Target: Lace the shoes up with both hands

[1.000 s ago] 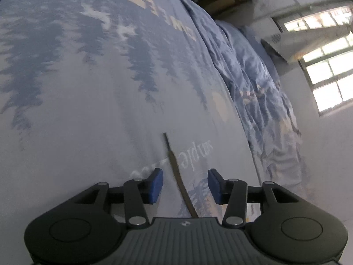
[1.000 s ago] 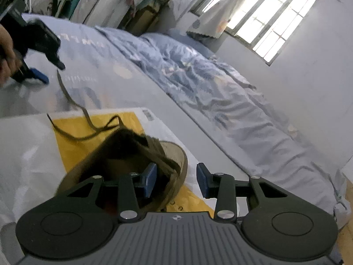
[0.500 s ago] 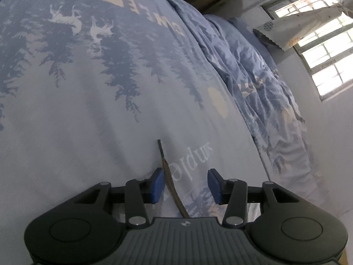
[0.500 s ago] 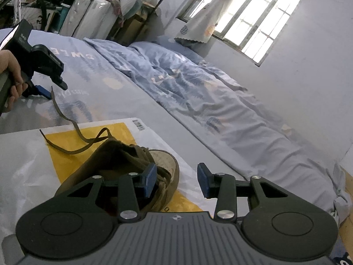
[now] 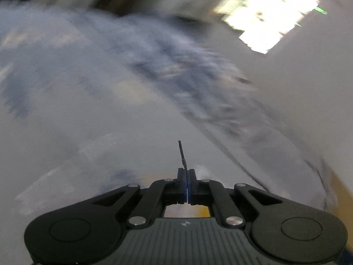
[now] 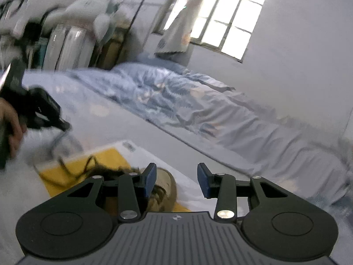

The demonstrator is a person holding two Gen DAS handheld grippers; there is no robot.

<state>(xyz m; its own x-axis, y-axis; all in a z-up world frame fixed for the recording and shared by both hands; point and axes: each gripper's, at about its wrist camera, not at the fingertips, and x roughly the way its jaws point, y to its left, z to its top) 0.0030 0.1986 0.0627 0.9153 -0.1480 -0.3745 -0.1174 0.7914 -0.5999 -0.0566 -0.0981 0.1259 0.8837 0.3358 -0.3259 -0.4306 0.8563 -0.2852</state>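
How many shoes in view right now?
1. A brown suede shoe lies on the yellow-and-white plastic bag on the bed, partly behind the right gripper's left finger. A second shoe may be hidden.

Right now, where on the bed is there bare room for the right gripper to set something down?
Free: the flat sheet between the yellow and white bag and the rumpled duvet, ahead of the open right gripper. Crowded: the bag carries the shoe, and the lace runs from it up to the shut left gripper.
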